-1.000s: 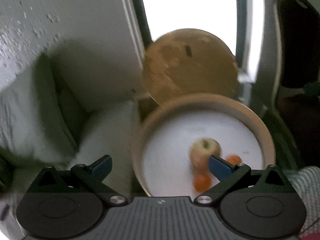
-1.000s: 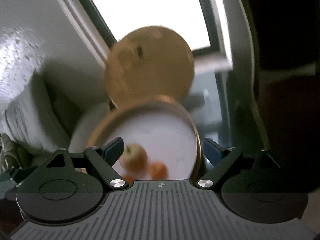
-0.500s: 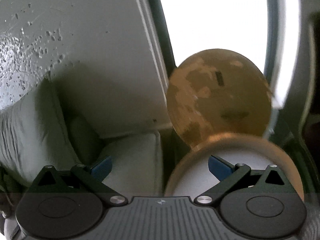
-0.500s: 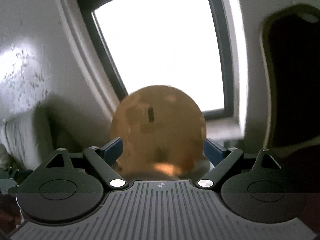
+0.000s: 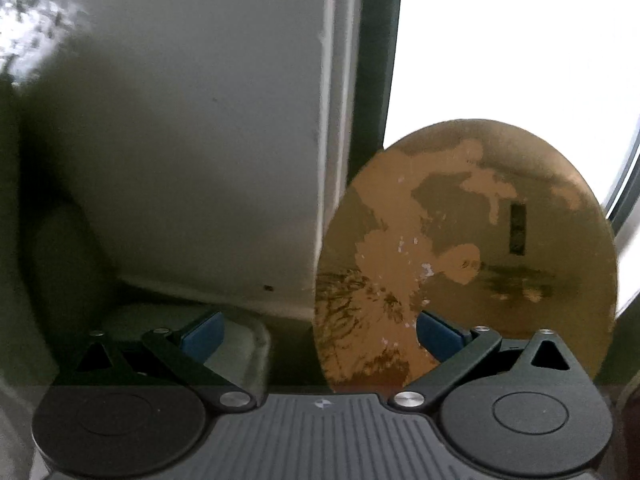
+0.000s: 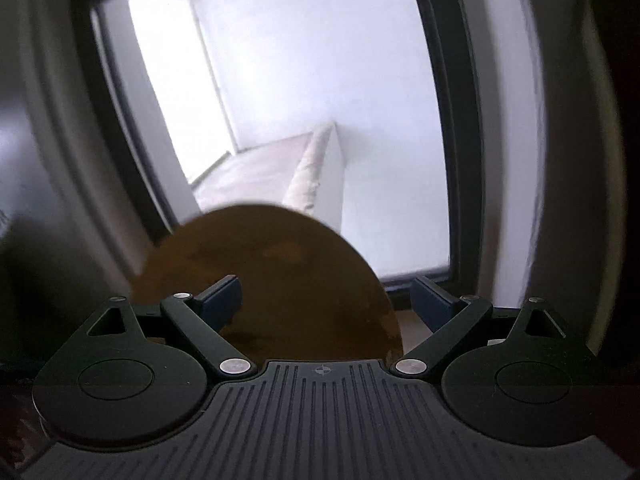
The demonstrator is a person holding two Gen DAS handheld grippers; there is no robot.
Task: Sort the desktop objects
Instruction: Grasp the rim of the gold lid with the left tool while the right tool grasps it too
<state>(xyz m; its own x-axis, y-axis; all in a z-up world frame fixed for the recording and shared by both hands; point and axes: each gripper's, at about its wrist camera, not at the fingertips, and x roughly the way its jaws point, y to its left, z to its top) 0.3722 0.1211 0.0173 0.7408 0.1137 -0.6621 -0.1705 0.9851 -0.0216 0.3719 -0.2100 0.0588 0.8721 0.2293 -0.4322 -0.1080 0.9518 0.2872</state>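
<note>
One round brown disc point(image 5: 472, 248) stands upright, ahead of the left gripper point(image 5: 320, 330) and to its right. The left view shows its patchy marks; the right view shows the disc point(image 6: 280, 280) dark, straight ahead of the right gripper point(image 6: 326, 300), with a window point(image 6: 300, 100) behind. The plate with fruit seen a second ago is gone from view. Both grippers are spread wide, holding nothing.

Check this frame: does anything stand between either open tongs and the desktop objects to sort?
No sortable objects are in view. The left tongs and right tongs face a round golden-brown disc propped before the window; nothing else visible blocks them.
</note>
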